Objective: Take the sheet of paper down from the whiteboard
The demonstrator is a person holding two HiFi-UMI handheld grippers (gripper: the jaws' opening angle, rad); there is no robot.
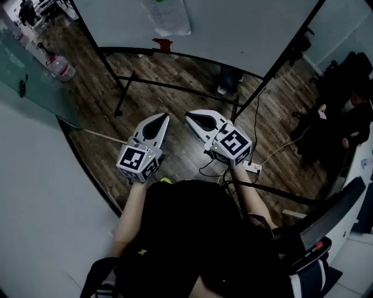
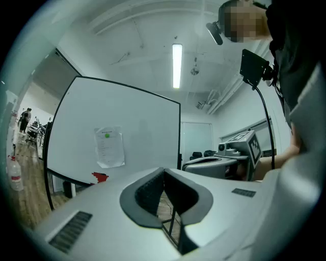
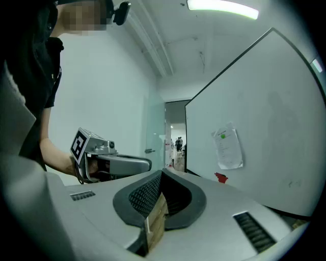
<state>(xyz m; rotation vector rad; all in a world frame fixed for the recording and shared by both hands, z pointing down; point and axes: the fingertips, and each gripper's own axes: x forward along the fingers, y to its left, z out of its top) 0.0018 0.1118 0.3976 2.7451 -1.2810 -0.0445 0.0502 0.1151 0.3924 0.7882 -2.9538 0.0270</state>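
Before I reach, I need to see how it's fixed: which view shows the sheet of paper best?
The left gripper view: the whole sheet of paper faces the camera, green dot at its top. The right gripper view shows it whole but slanted; the head view crops its top.

- Dark wood-plank floor (image 1: 175,105) carries the whiteboard (image 1: 245,29) on its black stand (image 1: 175,86).
- Sheet of paper (image 1: 169,16) flat on the whiteboard, with a small red piece (image 1: 162,44) just under it at the board's bottom edge.
- Plastic bottle (image 1: 61,67) on the floor, left of the whiteboard.
- White power strip (image 1: 253,167) on the floor in front of the whiteboard.
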